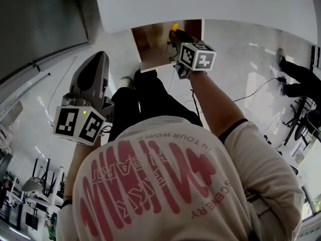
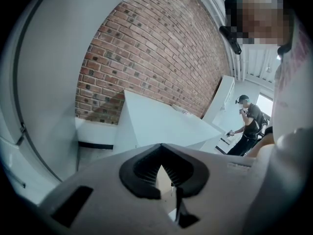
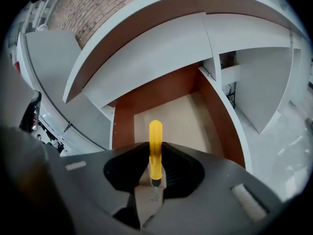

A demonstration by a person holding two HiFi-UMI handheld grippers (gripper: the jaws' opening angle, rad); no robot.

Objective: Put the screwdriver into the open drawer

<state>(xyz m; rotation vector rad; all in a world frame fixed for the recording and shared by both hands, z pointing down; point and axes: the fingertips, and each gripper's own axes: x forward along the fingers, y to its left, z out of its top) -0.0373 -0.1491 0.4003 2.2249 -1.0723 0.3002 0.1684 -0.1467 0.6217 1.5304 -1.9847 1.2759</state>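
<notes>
My right gripper (image 3: 155, 150) is shut on a yellow-handled screwdriver (image 3: 155, 138), whose handle sticks out past the fingertips and whose metal shaft runs back between the jaws. It hangs over the open drawer (image 3: 215, 112), which has brown walls and a pale floor. In the head view the same gripper (image 1: 176, 35) holds the screwdriver (image 1: 174, 26) above the drawer (image 1: 148, 40). My left gripper (image 1: 95, 64) is off to the left, away from the drawer. Its jaws meet at the tips (image 2: 161, 147) with nothing between them.
A white curved tabletop (image 1: 200, 4) overhangs the drawer. Legs in black trousers (image 1: 145, 97) stand just in front of it. A cable (image 1: 256, 90) crosses the pale floor on the right. A brick wall (image 2: 156, 58) and another person (image 2: 249, 126) show in the left gripper view.
</notes>
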